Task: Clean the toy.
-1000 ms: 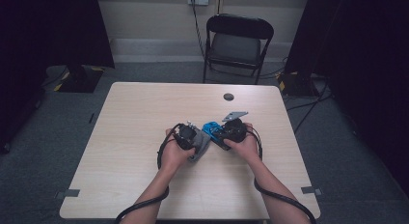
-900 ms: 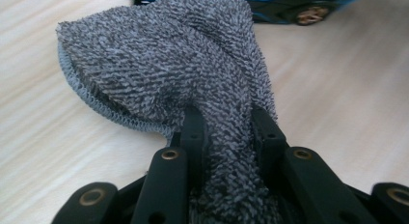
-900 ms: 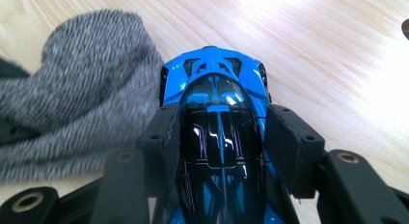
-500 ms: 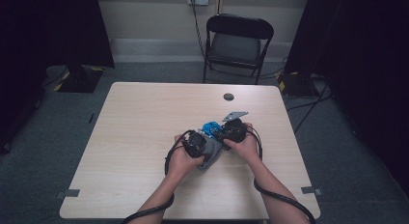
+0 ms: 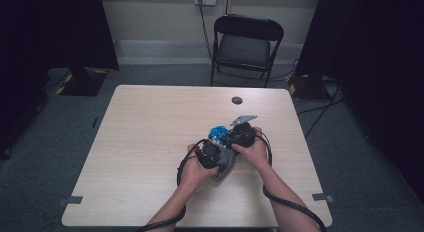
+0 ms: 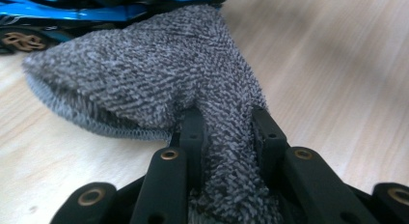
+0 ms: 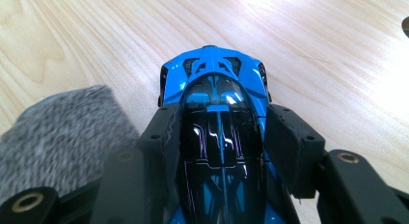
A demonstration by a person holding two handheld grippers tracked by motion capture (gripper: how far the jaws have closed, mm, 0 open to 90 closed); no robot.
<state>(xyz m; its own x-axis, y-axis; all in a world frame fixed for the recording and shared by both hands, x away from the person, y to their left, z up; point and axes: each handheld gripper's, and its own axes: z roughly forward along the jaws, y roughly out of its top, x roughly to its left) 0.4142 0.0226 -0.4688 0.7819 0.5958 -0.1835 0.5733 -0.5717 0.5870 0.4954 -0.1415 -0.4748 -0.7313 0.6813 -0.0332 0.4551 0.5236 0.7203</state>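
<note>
**Wiping the toy car**

Pinched between left gripper [image 6: 226,137] jaws: grey cloth [image 6: 144,74], at seven o'clock of centre on the table [image 5: 150,122]. Clamped by right gripper [image 7: 222,132]: blue toy car [image 7: 214,84], touching the cloth. Judged mid-wipe; next, drag cloth across bodywork while steadying the car.

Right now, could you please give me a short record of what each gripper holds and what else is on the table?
left gripper: shut on the grey cloth, pinching a fold of it
right gripper: shut on the blue toy car, jaws on its two sides
cloth and car: close beside each other on the table; contact cannot be told
other item: small dark round object near the far edge
behind the table: folding chair
</note>
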